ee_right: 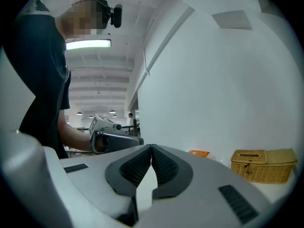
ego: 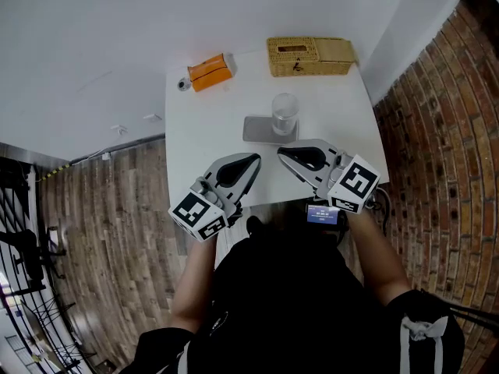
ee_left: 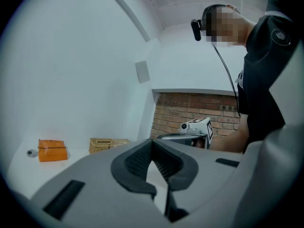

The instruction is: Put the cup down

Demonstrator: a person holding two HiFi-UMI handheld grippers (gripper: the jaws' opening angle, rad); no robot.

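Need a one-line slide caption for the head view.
Left gripper and right gripper, both shut and empty, short of a clear cup standing on a grey mat on the white table.

1. The left gripper (ee_left: 153, 144) is seen with jaws closed together, empty.
2. An orange box (ee_left: 52, 150) and a wicker basket (ee_left: 107, 144) are set on the white table (ee_left: 23, 171).
3. The right gripper (ee_left: 166, 137) is held before a brick wall (ee_left: 190, 108).

One cup (ego: 284, 114), one grey tray (ego: 256, 129), one wicker basket (ego: 310, 56), one orange pack (ego: 211, 72), two tongs: left tongs (ego: 254, 159), right tongs (ego: 282, 153).
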